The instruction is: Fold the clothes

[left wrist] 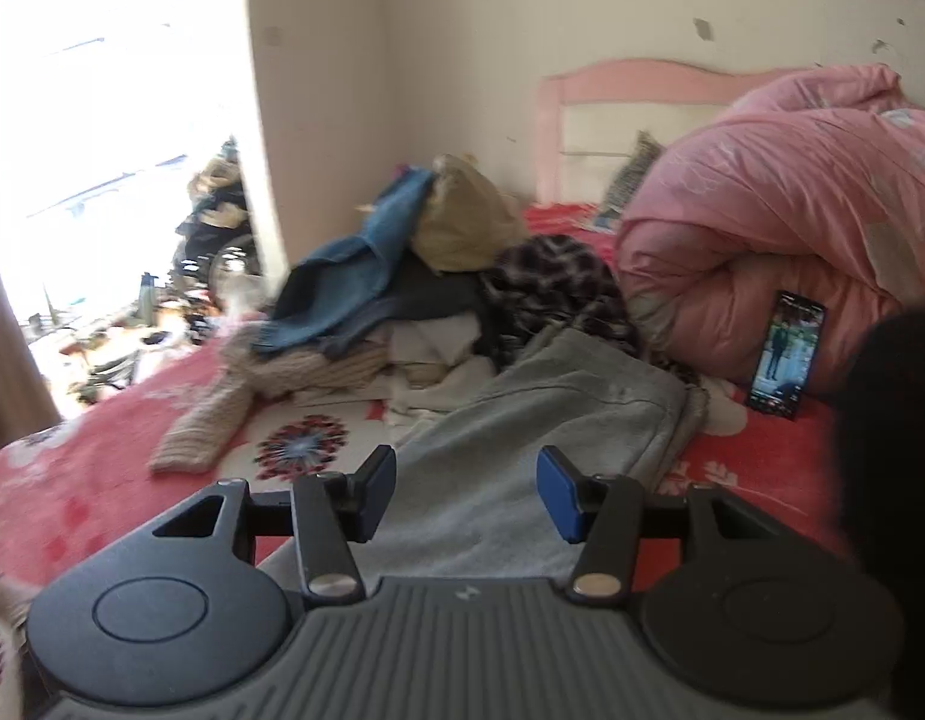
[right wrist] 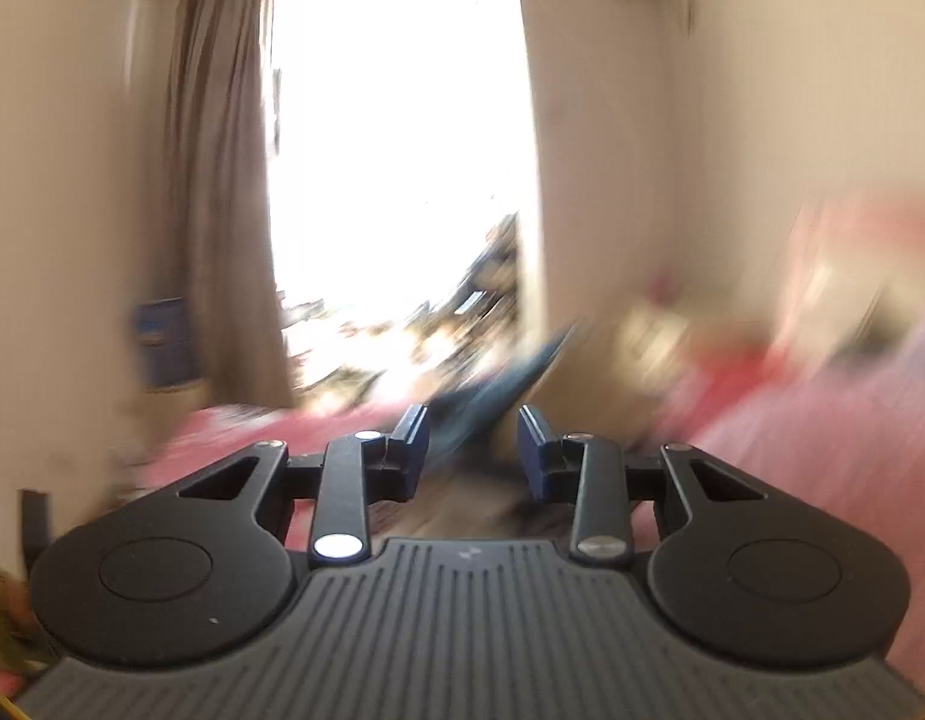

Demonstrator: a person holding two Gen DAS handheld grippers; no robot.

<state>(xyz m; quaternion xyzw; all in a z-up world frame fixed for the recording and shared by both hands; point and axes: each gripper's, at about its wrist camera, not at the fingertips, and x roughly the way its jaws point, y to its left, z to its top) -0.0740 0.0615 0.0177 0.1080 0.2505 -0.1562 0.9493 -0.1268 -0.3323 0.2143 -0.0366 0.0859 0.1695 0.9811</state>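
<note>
Straight ahead of my left gripper (left wrist: 466, 493), jaws apart and empty, the grey garment (left wrist: 558, 420) lies on the bed with its long axis running away toward the clothes pile (left wrist: 402, 276), while my right gripper (right wrist: 473, 450), blurred, also gapes empty, farther off.

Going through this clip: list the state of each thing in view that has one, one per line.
left gripper: open, nothing between the pads.
right gripper: open, nothing gripped; view blurred.
grey garment: spread flat on the bed.
clothes pile: heaped, unfolded.
knit sweater: sprawled, sleeve trailing out.
pink quilt: bundled up.
phone: screen lit, propped against the quilt.
curtain: drawn aside.
</note>
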